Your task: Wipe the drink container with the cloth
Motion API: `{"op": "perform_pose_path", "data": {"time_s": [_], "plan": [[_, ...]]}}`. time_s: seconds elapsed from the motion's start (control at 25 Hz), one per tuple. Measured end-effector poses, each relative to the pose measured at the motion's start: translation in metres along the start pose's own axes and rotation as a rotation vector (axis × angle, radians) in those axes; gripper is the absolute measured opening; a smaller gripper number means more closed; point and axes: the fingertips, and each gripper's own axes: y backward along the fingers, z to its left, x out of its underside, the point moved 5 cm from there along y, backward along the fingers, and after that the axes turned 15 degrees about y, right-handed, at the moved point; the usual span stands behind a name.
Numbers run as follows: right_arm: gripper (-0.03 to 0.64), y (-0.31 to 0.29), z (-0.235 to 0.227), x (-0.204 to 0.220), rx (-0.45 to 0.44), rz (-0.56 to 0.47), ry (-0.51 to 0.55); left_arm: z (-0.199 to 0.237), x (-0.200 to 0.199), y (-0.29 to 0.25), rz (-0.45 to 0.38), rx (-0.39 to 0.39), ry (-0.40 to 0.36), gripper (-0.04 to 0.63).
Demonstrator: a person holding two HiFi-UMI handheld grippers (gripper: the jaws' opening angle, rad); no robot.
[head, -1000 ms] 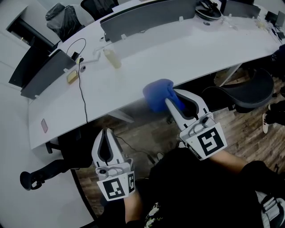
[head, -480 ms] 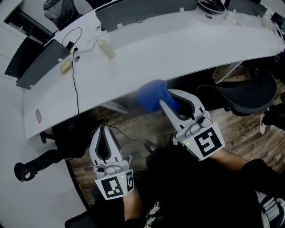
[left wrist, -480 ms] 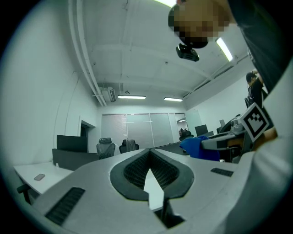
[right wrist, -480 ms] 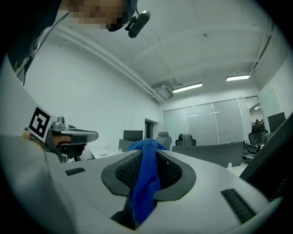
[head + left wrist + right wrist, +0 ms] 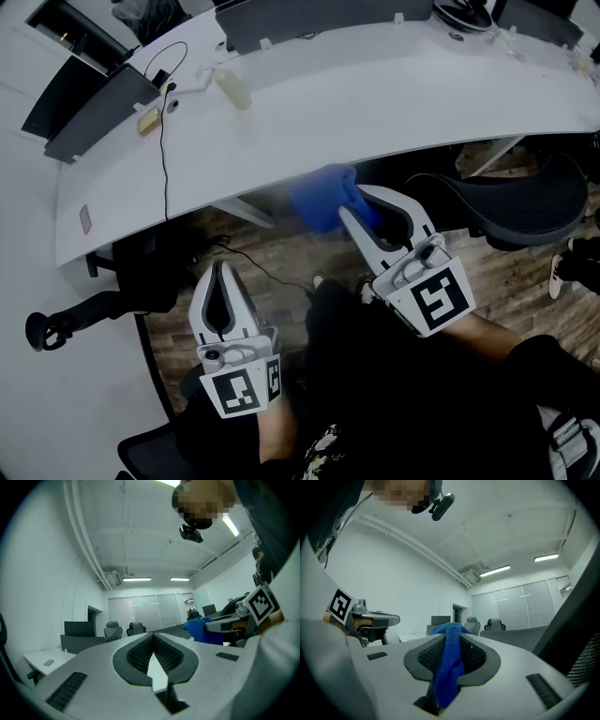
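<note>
Head view: we're looking steeply down at a white curved desk (image 5: pixel 375 103) w/ wood-pattern floor (image 5: pixel 281 258) below it; both grippers are sitting low in frame, short of the desk top.
Right gripper (image 5: pixel 356 200): we're clamping it on the blue cloth (image 5: pixel 322 197). Jaws are closed onto the fabric, and a bunch is bulging out past the tips, just by the desk's near edge.
Right gripper view: cloth is running up btwn the two pads and hanging down the middle, w/ the pads pressing it from both sides.
Left gripper (image 5: pixel 222 270): we're holding it w/ jaws fully together and nothing btwn them; its own view is showing the pads meeting.
Drink container (image 5: pixel 233 91): pale bottle sitting on the desk's far-left part, well apart from both grippers and the cloth, nothing touching it. We can't tell if it's upright or lying.
Near container: black cable (image 5: pixel 164 150) is trailing across the desk; small tan block (image 5: pixel 147 121) is lying beside it.
Surroundings: black office chair (image 5: pixel 511 202) is standing at right by the desk edge; grey divider panel (image 5: pixel 319 17) is running along the far edge.
</note>
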Motion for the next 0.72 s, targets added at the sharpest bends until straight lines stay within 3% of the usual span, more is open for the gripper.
{"op": "perform_pose_path", "data": {"time_s": [0.72], "plan": [[0.072, -0.007, 0.015, -0.006, -0.021, -0.005, 0.020, 0.008, 0.001, 0.010, -0.030, -0.018, 0.009, 0.005]]}}
